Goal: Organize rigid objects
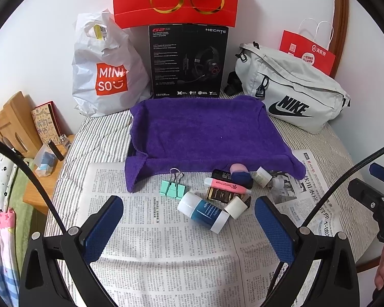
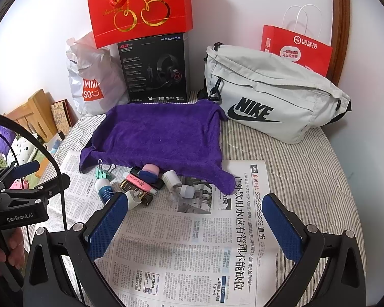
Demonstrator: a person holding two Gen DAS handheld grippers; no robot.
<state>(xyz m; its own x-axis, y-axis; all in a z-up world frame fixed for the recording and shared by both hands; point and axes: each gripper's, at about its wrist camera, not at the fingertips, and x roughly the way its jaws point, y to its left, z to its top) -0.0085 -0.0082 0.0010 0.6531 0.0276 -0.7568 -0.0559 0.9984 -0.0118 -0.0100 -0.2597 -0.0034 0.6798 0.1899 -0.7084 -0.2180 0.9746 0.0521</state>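
Purple towel point(image 1: 207, 133) edge hides black stick point(image 1: 221, 175)

Striped bed point(image 1: 99, 138): newspaper point(image 1: 166, 243), purple towel point(image 1: 207, 133)

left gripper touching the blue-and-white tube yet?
Apart. In the left wrist view the open left gripper hangs short of the blue-and-white plastic tube; printed newspaper shows between both blue fingers and the tube.

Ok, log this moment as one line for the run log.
left gripper open, empty | right gripper open, empty | small items heaped on newspaper | purple towel bare | nothing moved yet
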